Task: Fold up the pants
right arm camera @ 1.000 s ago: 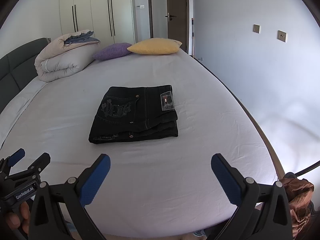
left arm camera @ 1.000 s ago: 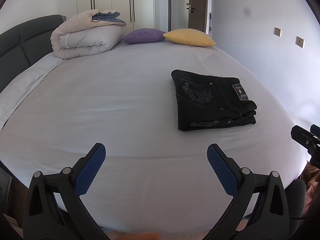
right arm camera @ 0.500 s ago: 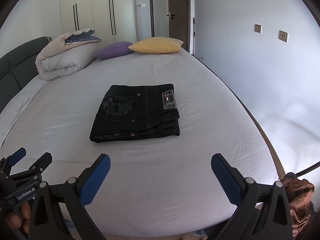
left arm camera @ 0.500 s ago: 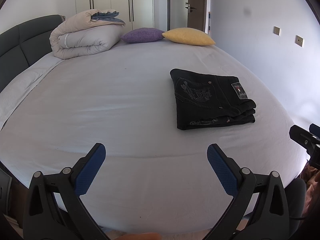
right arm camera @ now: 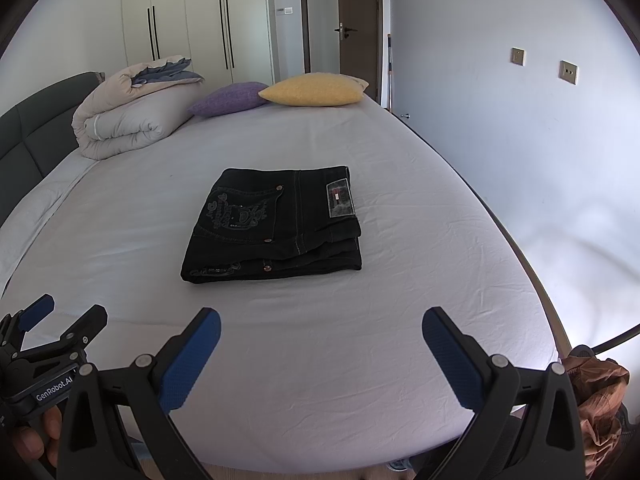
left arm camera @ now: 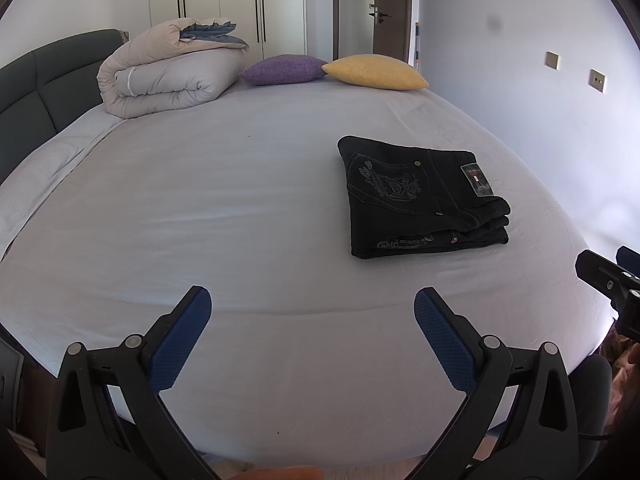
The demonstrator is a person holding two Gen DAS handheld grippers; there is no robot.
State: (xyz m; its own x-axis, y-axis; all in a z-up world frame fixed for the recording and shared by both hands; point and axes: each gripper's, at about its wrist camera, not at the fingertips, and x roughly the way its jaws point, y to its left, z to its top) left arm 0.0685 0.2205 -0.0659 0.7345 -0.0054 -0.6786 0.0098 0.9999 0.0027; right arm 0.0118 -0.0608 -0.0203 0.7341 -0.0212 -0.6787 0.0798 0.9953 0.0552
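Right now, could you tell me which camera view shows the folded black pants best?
The right wrist view: the folded black pants lie near its centre, with the pocket embroidery and waistband label facing the camera. The left wrist view shows them off to the right, more skewed.

It was a home bedroom: a wide bed [right arm camera: 400, 208] with a padded headboard [left arm camera: 36, 92], a rolled duvet [left arm camera: 160, 76] and two cushions [right arm camera: 280, 94] near it, wardrobe doors [right arm camera: 208, 20] behind.
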